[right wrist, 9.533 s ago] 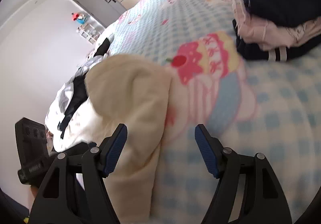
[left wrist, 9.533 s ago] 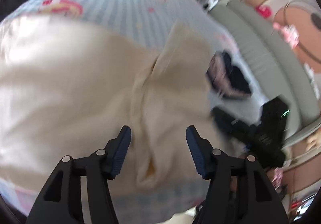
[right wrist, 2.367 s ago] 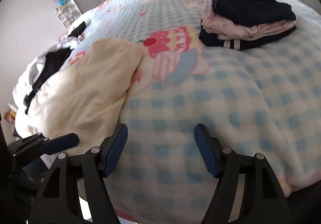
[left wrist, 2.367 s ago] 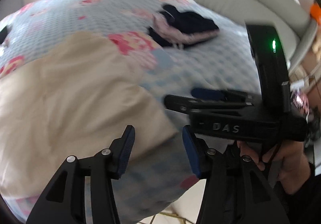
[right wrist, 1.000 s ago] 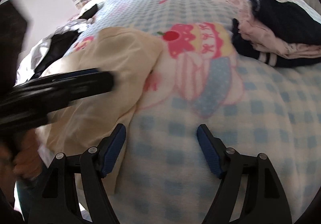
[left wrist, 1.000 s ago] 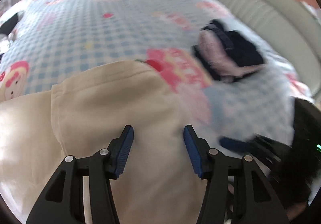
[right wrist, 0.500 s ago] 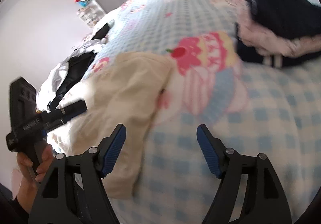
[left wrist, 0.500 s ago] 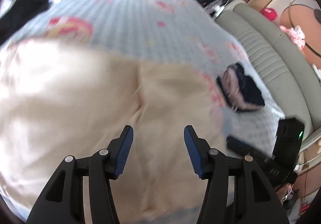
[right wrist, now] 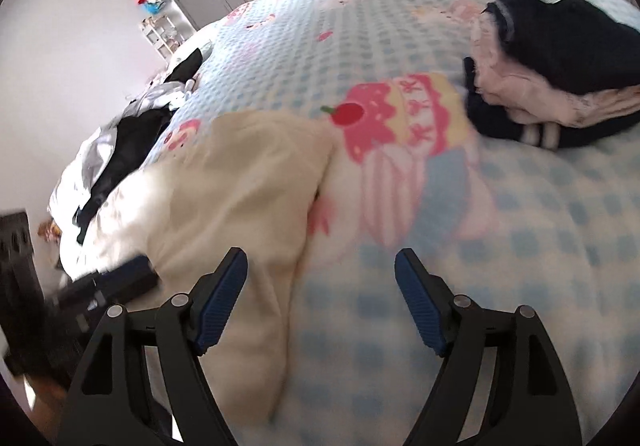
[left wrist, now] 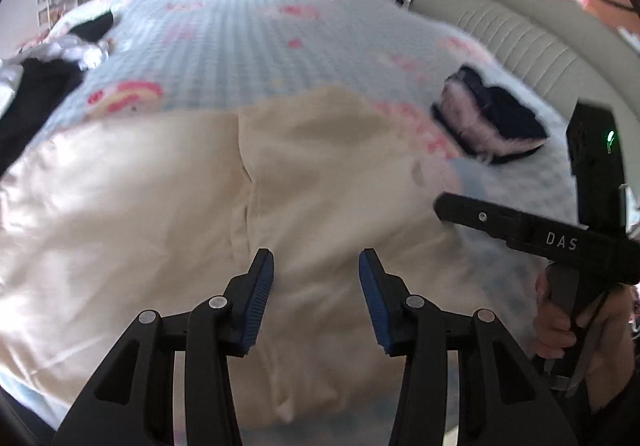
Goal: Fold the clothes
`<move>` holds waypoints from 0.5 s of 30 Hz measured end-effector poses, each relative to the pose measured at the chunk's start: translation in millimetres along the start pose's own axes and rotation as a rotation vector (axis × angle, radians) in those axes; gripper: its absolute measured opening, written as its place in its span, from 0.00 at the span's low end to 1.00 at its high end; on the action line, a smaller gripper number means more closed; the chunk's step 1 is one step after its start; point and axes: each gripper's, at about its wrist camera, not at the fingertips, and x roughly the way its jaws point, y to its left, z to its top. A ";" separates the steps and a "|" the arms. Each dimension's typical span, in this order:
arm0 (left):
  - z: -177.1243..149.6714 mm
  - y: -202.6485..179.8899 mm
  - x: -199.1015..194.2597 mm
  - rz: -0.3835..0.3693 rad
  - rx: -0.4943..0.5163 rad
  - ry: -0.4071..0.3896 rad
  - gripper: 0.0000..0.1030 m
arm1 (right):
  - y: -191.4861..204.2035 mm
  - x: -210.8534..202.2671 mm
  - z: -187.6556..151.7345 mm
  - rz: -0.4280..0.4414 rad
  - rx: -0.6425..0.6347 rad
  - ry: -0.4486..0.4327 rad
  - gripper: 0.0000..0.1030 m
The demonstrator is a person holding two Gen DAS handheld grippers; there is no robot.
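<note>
A cream garment (left wrist: 168, 198) lies spread on the bed, with one part folded over the rest along a crease. My left gripper (left wrist: 316, 278) is open and empty, hovering over the garment's near part. The right gripper (left wrist: 520, 230) shows in the left wrist view at the right, held in a hand. In the right wrist view the right gripper (right wrist: 320, 286) is open and empty, just above the garment's right edge (right wrist: 248, 198) and the bedspread. The left gripper (right wrist: 116, 282) shows there, blurred, at the garment's left side.
A blue checked bedspread (right wrist: 500, 246) with cupcake prints covers the bed. A folded stack of navy and pink clothes (right wrist: 556, 66) lies at the right; it also shows in the left wrist view (left wrist: 488, 122). A black and white clothes pile (right wrist: 120, 134) lies at the far left. A grey padded headboard (left wrist: 520, 30) runs behind.
The left gripper has pulled back and lowered over the garment's near part. The right gripper has moved closer beside it. The garment lies as before.
</note>
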 end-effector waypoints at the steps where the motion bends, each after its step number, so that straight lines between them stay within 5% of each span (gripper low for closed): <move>1: -0.7 2.9 11.2 0.011 -0.017 0.033 0.44 | 2.0 8.5 2.6 -0.009 -0.005 0.018 0.76; 5: -4.8 8.6 11.1 0.025 -0.004 0.037 0.39 | -1.2 13.1 -3.9 -0.071 -0.029 0.052 0.75; 8: -10.2 6.6 4.3 0.022 0.016 0.029 0.36 | -4.6 0.5 -9.4 -0.125 -0.050 0.035 0.48; 10: -14.1 4.7 -0.4 0.015 0.022 0.025 0.41 | -6.9 -7.9 -13.1 -0.161 -0.064 0.023 0.55; 12: -18.1 2.8 -5.0 0.007 0.029 0.021 0.46 | -4.6 -17.5 -14.3 -0.118 -0.055 -0.007 0.74; 15: -24.0 -0.1 -12.1 -0.004 0.038 0.014 0.47 | 9.7 -24.4 -15.5 0.001 -0.055 -0.032 0.74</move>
